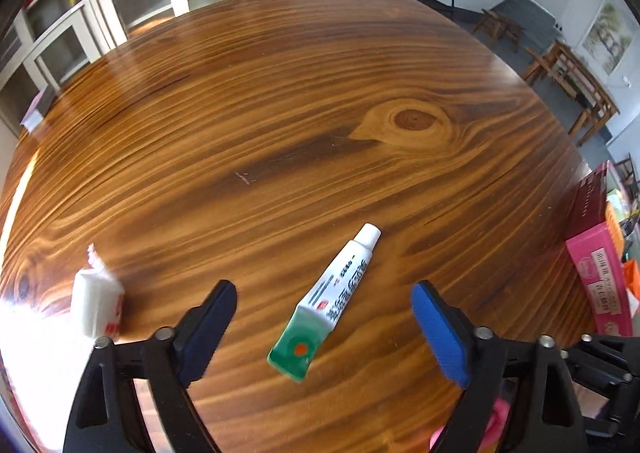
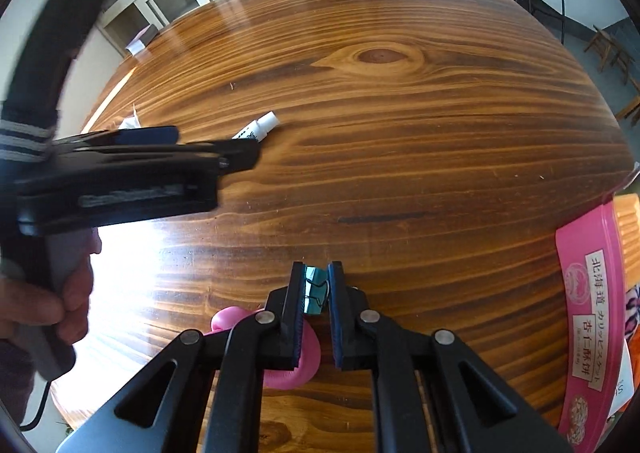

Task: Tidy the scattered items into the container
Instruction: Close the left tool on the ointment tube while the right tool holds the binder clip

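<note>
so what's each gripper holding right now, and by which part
Right gripper: teal binder clip, pinched across its body. Left gripper: nothing; tube lies between open fingers.

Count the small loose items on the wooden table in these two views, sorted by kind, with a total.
Tube: 1
White packet: 1
Binder clip, teal, clamped in the right gripper: 1
Pink rubbery item, partly hidden under that gripper: 1
Total: 4

Glossy wood table [image 1: 280, 93]; tube [image 1: 332, 301] probably smooth plastic
</note>
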A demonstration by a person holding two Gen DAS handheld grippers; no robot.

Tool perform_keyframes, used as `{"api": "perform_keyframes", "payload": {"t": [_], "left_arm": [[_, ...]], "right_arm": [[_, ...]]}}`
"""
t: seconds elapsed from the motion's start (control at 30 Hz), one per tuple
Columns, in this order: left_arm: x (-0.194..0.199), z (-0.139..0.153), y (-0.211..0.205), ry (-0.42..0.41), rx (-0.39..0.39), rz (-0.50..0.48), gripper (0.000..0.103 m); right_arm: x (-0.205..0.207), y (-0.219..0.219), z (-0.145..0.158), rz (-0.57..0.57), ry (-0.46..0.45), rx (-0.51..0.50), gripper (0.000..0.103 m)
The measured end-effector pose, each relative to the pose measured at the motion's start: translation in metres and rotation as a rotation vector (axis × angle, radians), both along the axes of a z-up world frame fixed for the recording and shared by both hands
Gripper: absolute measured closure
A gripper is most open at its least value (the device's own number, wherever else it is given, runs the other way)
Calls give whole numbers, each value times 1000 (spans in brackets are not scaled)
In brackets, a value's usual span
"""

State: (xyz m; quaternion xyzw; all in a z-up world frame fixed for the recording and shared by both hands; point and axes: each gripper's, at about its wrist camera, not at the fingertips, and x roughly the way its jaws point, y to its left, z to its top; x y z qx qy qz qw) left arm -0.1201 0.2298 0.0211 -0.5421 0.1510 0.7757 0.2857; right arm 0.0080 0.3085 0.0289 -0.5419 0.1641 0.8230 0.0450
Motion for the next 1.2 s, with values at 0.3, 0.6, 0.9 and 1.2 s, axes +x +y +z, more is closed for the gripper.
{"api": "perform_keyframes", "payload": {"t": [0.3,0.6,0.9,1.2], "left_arm": [[1,2,-8,-38,22,50,82],[24,9,-49,-95,76,173,82],[37,12,-84,-113,54,231,82],[55,23,-98,-88,51,266,82]], "right_arm": [[18,9,17,-40,46,42,25],[28,6,8,-49,-10,26,29],[-2,-13,-8,51,-26,117,43],[15,-12,-3,56,-31,150,85]]}}
